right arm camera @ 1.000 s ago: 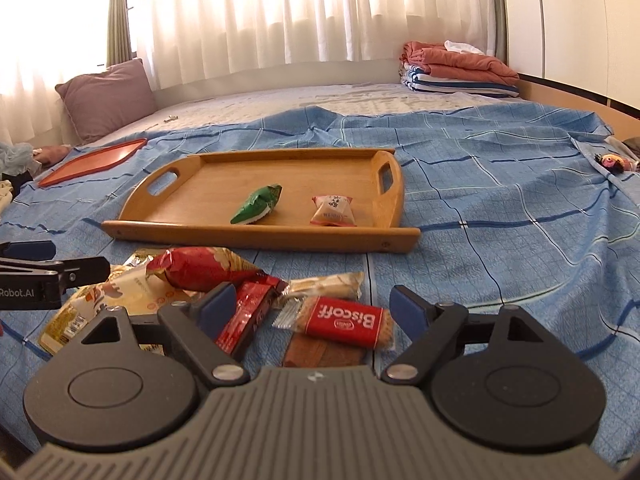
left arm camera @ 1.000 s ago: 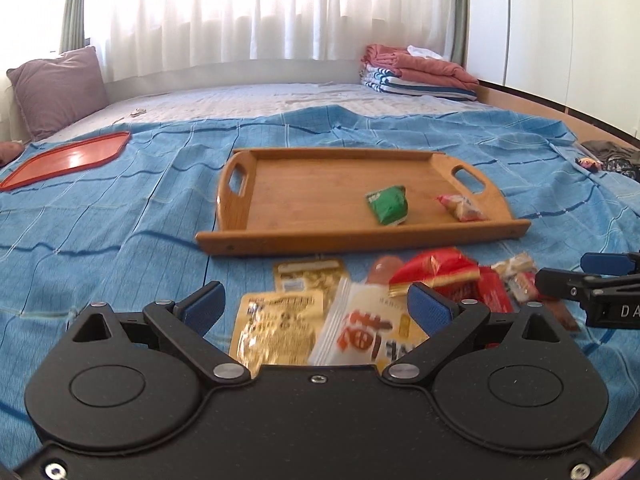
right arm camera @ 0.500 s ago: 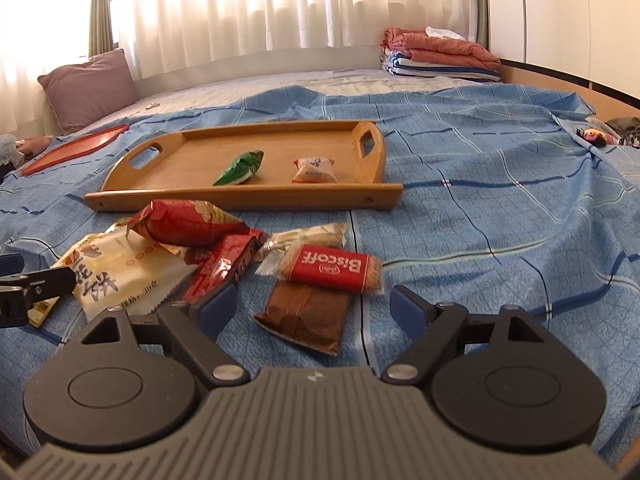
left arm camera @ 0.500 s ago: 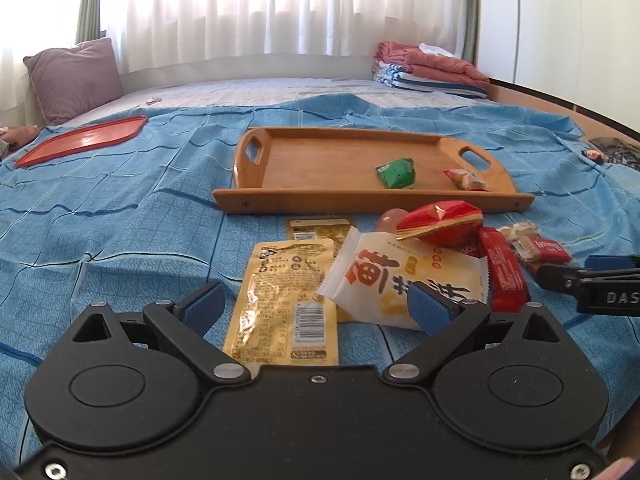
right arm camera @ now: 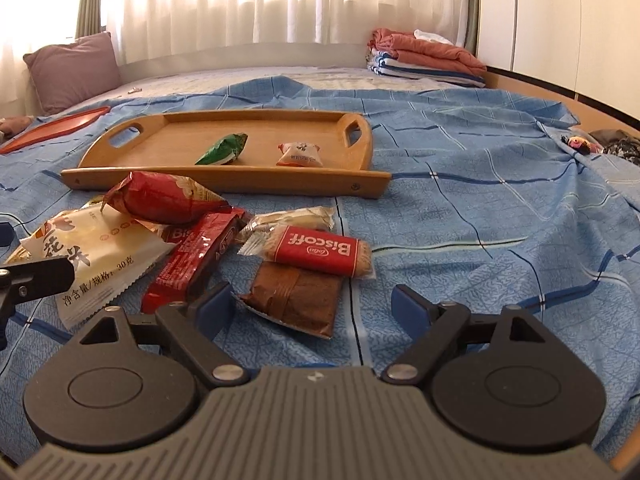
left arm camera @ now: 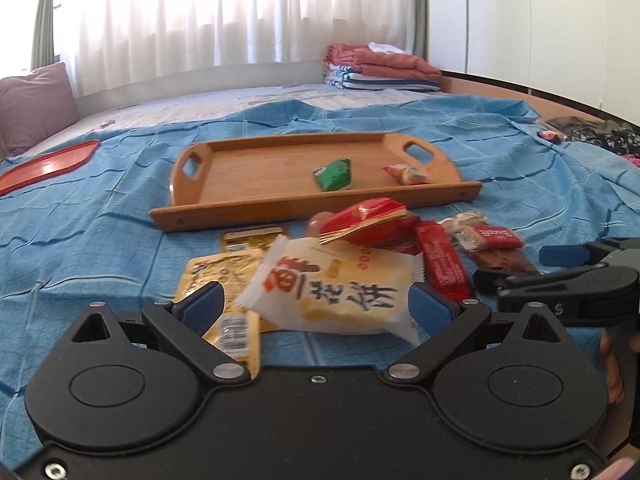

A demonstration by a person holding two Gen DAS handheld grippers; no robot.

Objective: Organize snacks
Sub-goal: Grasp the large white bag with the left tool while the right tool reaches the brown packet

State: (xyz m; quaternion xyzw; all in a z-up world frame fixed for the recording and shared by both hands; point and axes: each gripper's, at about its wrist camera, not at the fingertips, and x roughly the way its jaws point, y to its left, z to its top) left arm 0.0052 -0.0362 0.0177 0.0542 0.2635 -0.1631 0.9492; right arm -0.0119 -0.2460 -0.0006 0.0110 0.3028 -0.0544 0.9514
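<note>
Left gripper (left arm camera: 316, 306) fingers spread wide, nothing held, w/ white snack pack (left arm camera: 340, 288) lying between them on the blue bedspread (left arm camera: 80, 240). Right gripper (right arm camera: 310, 306) likewise wide open & empty, brown wrapped bar (right arm camera: 296, 300) just ahead between its fingers, touching the Biscoff pack (right arm camera: 320, 252). Wooden tray (right arm camera: 224, 178) sits beyond the snack pile, holding green packet (right arm camera: 224, 148) & small pale packet (right arm camera: 300, 154), apart from each other.

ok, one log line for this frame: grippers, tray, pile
left gripper: open, white packet between jaws | right gripper: open, over brown packet | wooden tray: green packet, small wrapped snack | rest on blue sheet
</note>
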